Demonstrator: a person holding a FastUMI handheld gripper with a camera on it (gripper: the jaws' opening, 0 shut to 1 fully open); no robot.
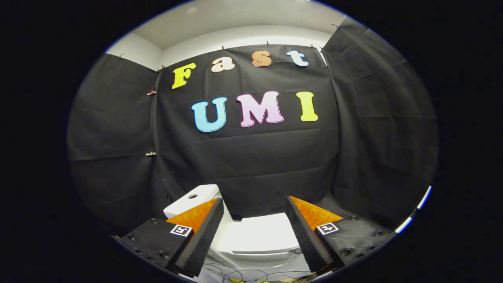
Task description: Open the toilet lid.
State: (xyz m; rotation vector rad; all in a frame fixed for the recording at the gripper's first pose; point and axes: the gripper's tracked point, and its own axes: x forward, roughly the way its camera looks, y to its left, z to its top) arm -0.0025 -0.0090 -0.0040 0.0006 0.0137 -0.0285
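Ahead, the gripper (254, 202) hovered with fingers spread apart, empty, above the closed toilet lid (261, 234); the cistern (192, 200) stood beyond-left, cables (251, 273) lay on the floor below.

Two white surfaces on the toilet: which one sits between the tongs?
The flat closed lid, lying low between the open tongs. The tank top sits higher, beyond the left finger, and has a round button.

Gripper (254, 220) level, jaws spread wide apart, nothing between them.
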